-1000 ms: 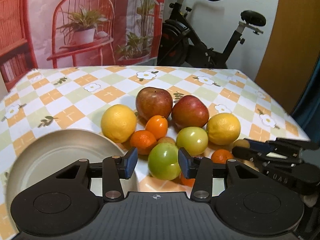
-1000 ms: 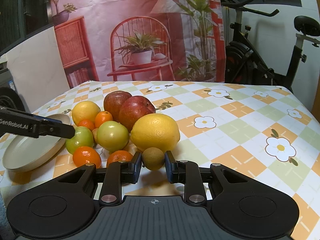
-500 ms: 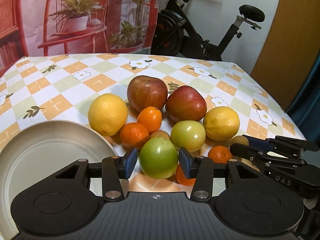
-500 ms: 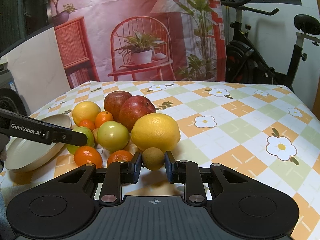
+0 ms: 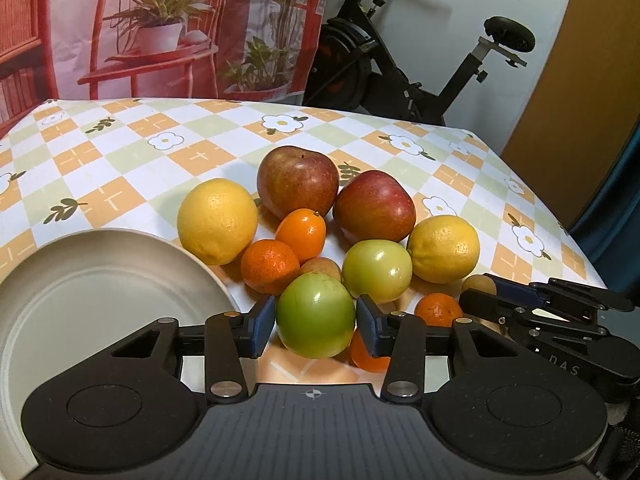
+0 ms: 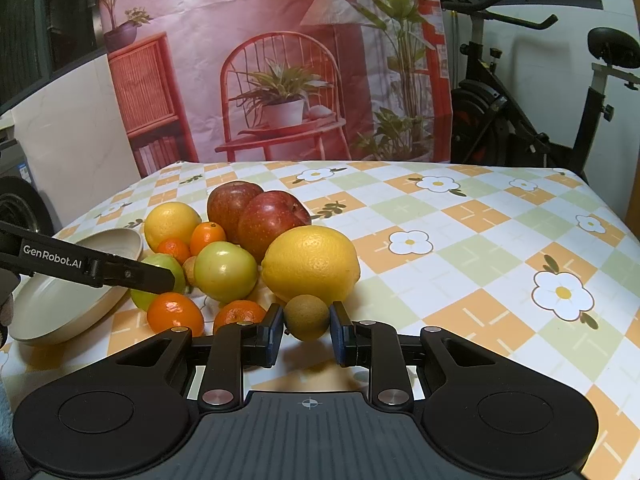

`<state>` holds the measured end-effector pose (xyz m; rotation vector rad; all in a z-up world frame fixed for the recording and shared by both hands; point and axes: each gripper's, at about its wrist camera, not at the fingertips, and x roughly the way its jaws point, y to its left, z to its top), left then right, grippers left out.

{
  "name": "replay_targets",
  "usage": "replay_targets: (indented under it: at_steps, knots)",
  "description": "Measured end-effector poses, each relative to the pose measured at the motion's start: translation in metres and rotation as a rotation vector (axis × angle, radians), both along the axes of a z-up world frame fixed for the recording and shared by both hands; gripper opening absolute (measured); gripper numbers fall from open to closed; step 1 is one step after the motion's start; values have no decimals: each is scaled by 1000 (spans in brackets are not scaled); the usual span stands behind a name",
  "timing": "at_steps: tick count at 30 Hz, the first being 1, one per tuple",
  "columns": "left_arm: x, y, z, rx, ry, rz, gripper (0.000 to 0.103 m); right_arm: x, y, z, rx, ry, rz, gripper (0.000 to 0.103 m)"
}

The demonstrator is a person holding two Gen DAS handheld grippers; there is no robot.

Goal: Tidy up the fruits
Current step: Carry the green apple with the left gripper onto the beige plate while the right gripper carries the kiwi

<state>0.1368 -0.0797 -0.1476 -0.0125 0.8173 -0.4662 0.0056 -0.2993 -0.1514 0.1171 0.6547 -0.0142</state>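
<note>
- Fruit pile sits on checkered surface [image 5: 120,168]; plate [image 5: 80,304] lies at 9 o'clock of the pile.
- Left tool [image 5: 316,322]: fingers flank green tomato [image 5: 316,316], both pads touching its sides; clamped.
- Right tool [image 6: 306,330]: pads touch small brown fruit [image 6: 306,317], directly below large lemon [image 6: 312,266]; clamped.

green tomato [image 5: 315,315], yellow lemon [image 6: 311,262], red apples [image 5: 298,181], orange-green checked flowered tablecloth [image 6: 472,216].
</note>
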Motion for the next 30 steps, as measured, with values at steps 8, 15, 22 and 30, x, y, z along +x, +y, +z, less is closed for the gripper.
replay_targets:
  at_steps: [8, 15, 22, 30]
  knots:
    - [-2, 3, 3, 8, -22, 17, 47, 0, 0, 0, 1, 0, 0, 23]
    - [-6, 7, 10, 0, -57, 23, 47, 0, 0, 0, 4, -1, -2, 23]
    - [-7, 16, 20, -12, -83, 41, 47, -2, -2, 0, 9, -8, -4, 23]
    - [-2, 47, 44, 1, -108, 50, 47, -1, 2, 3, -5, -2, -2, 23]
